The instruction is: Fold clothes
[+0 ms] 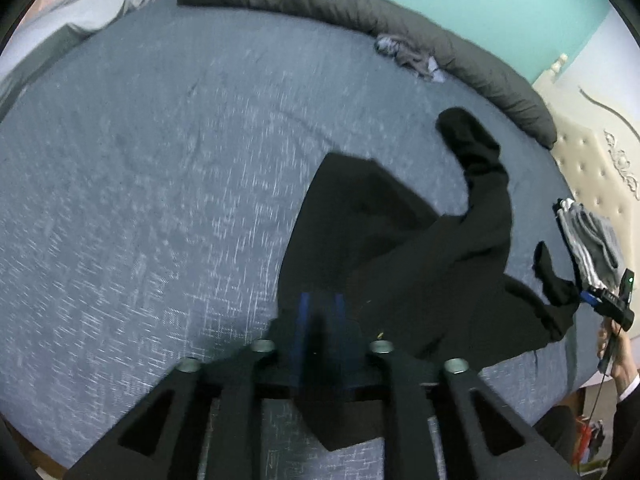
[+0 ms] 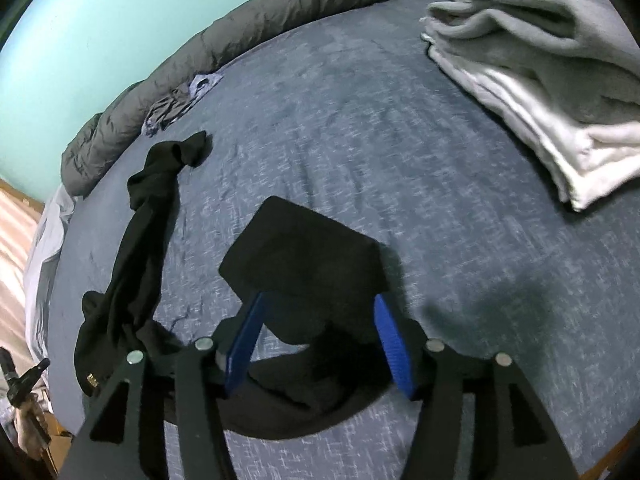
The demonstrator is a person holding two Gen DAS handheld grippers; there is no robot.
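A black garment (image 1: 400, 248) lies crumpled on the blue bed sheet (image 1: 160, 200), one long part stretching toward the far side. My left gripper (image 1: 322, 312) is shut on a corner of it, the blue pads pressed together with black cloth between them. In the right wrist view the same black garment (image 2: 304, 264) lies under and between the blue pads of my right gripper (image 2: 320, 320), whose jaws stand wide apart. The right gripper also shows in the left wrist view (image 1: 588, 298) at the garment's right end.
A stack of folded grey and white clothes (image 2: 540, 80) sits on the bed at the right. A dark grey rolled duvet (image 1: 360, 12) lines the far edge, with a small crumpled grey cloth (image 1: 412, 56) beside it. A padded cream headboard (image 1: 592, 168) stands at the right.
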